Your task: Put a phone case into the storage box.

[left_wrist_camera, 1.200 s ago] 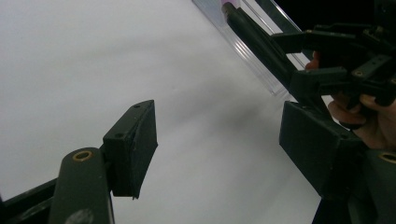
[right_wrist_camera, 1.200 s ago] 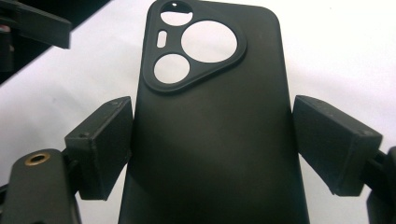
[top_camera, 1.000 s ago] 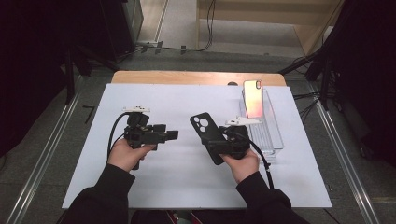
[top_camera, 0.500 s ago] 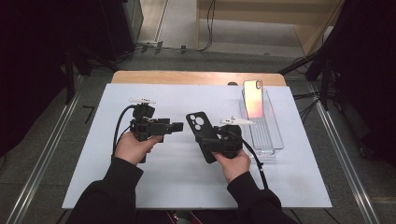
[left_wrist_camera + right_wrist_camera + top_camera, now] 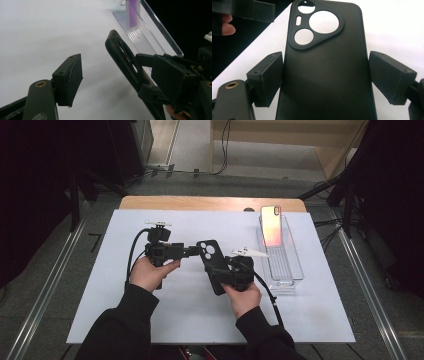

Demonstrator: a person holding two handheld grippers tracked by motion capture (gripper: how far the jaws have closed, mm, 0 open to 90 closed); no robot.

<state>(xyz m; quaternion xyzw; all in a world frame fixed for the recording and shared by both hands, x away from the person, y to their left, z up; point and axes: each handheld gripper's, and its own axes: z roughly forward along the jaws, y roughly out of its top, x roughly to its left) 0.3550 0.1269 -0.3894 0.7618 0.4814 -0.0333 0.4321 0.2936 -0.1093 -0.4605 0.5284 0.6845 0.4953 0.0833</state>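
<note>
A black phone case (image 5: 212, 262) with a large camera cut-out is held above the white mat, and my right gripper (image 5: 220, 272) is shut on its long sides. In the right gripper view the case (image 5: 324, 75) spans the space between both pads (image 5: 265, 77). My left gripper (image 5: 196, 251) stands open at the case's camera end. In the left gripper view the case (image 5: 122, 62) shows edge-on between the jaws, with the left pad (image 5: 68, 78) clear of it. A phone (image 5: 271, 225) with a pinkish back leans upright in a clear tray (image 5: 295, 270).
The clear tray (image 5: 155, 27) with the phone (image 5: 132, 15) lies at the mat's right side, just beyond my right gripper. A white mat (image 5: 100, 305) covers the table; a wooden edge (image 5: 150, 202) runs along the back. Black cables trail from both grippers.
My left gripper has moved right, up to the case's camera end. My right gripper has carried the case slightly left to meet it.
</note>
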